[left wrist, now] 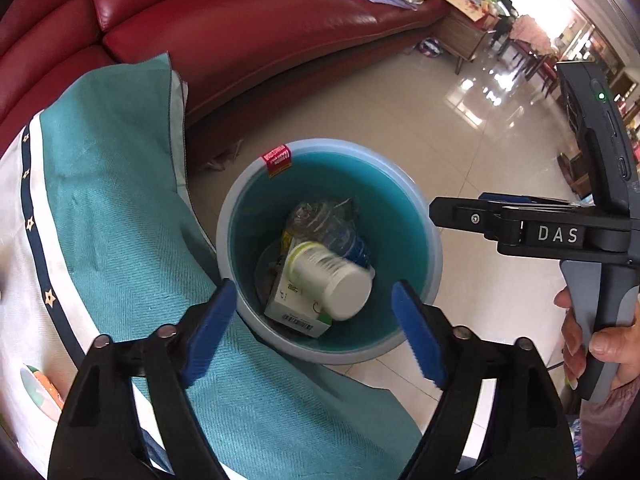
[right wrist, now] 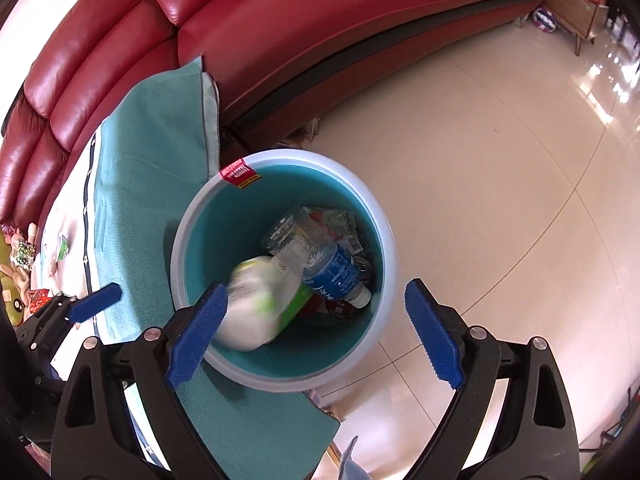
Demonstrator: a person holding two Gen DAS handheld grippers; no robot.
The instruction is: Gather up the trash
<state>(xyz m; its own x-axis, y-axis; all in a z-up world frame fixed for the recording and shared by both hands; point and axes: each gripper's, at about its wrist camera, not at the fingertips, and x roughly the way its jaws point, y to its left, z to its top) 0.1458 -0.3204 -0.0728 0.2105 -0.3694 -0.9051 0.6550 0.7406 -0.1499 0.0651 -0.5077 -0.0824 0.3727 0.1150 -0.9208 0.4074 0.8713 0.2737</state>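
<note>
A round bin (left wrist: pixel 424 216) with a pale rim and teal inside is seen standing on the tiled floor (left wrist: pixel 460 140), just beside the edge of a surface draped in a teal cloth (left wrist: pixel 120 208). A red label (left wrist: pixel 276 159) is stuck on the bin's far rim. Inside the bin, a white cup (left wrist: pixel 332 280) with a green band is seen blurred above the other trash; whether it is touching that trash cannot be told. Under it a white carton (left wrist: pixel 296 312) with a barcode is lying, and behind it a crumpled clear plastic bottle (left wrist: pixel 336 232) with a blue label.

The left gripper (left wrist: pixel 316 332) is held spread wide over the near rim of the bin, with nothing between its blue pads (left wrist: pixel 208 328). The right gripper (right wrist: pixel 316 332) is likewise held wide apart above the bin, nothing being gripped; in its view the blurred cup (right wrist: pixel 256 304) is seen just beside its left pad, inside the bin. The right gripper's body, marked DAS, is seen from the left wrist view at the bin's right side, held by a hand (left wrist: pixel 592 344).

A red leather sofa (left wrist: pixel 240 32) is set behind the bin and the cloth-covered surface.
</note>
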